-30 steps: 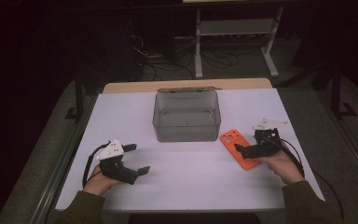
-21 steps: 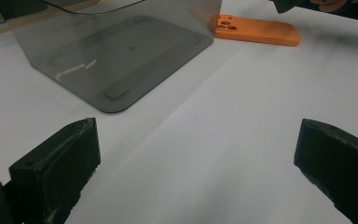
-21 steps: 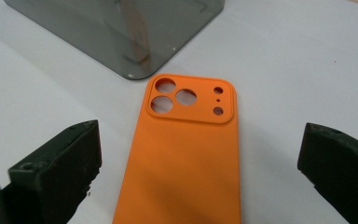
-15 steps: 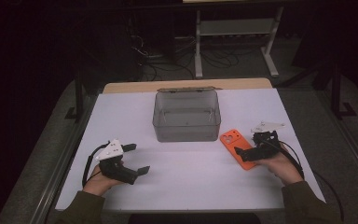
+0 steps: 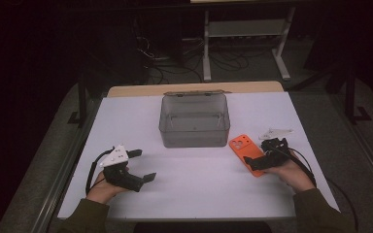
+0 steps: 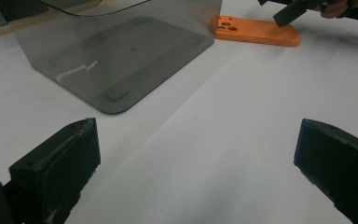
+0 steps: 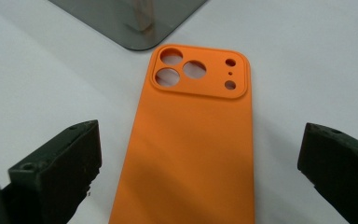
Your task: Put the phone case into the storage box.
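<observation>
Under right tool (image 7: 200, 177), orange phone case (image 7: 191, 149), btm cut off

A flat, rectangular phone case (image 7: 191, 140) of plain, even orange plastic is seen at the right of the scene, its round camera cut-outs showing the white beneath. A smoke-grey, see-through plastic box (image 5: 194, 121) is set at the far middle of a table covered in plain white (image 5: 199, 189), with a strip of pale wood left bare at the far edge. Both grippers, left (image 5: 143, 166) and right (image 7: 200, 163), are coloured matt black at the jaws, each topped by a light grey three-cornered plate, and olive-green sleeves (image 5: 85, 217) are worn at the near edge.
</observation>
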A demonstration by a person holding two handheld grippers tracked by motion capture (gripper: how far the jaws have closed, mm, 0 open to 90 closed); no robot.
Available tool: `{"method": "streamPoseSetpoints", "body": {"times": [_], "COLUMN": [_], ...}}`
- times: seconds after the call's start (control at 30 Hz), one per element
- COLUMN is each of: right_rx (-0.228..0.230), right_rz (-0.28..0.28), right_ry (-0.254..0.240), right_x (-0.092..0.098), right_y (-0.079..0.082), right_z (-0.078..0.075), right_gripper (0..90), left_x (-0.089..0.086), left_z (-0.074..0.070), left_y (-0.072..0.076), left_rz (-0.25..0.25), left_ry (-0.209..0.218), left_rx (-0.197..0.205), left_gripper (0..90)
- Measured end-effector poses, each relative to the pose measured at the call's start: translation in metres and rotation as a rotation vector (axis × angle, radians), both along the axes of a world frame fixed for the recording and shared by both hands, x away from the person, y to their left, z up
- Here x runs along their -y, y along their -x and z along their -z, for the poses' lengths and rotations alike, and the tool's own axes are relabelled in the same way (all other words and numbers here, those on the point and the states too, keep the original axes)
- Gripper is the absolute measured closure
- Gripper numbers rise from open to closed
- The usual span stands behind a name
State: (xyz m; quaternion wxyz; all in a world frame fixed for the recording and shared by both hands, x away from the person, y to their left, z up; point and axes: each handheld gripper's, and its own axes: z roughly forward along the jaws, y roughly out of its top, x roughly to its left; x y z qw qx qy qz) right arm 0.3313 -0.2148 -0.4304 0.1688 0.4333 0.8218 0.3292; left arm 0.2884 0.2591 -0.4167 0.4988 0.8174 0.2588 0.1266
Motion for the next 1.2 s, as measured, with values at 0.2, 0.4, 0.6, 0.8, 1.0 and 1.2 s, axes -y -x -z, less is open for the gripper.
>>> {"method": "streamPoseSetpoints", "body": {"times": [0.2,0.4,0.6,0.8,1.0,1.2], "right_rx": [-0.023,-0.049,-0.072,-0.087,-0.106,-0.117], "right_rz": [-0.009,-0.013,-0.024,-0.023,-0.025,-0.027], "right_ry": [0.021,0.039,0.060,0.067,0.081,0.096], "right_x": [-0.003,-0.005,-0.006,-0.007,-0.008,-0.009], "right_y": [0.000,0.000,-0.001,-0.001,-0.001,-0.002], "right_z": [0.003,0.006,0.009,0.010,0.013,0.014], "right_gripper": [0.0,0.0,0.0,0.0,0.0,0.0], "left_x": [0.000,0.000,0.000,0.000,0.000,0.000], "left_z": [0.000,0.000,0.000,0.000,0.000,0.000], "left_y": [0.000,0.000,0.000,0.000,0.000,0.000], "left_rz": [-0.001,-0.001,0.000,0.000,0.000,0.000], "left_ry": [0.002,0.002,0.002,0.001,0.001,0.002], "left_rx": [0.001,0.001,0.000,0.000,0.000,0.000], "left_gripper": [0.0,0.0,0.0,0.0,0.0,0.0]}}
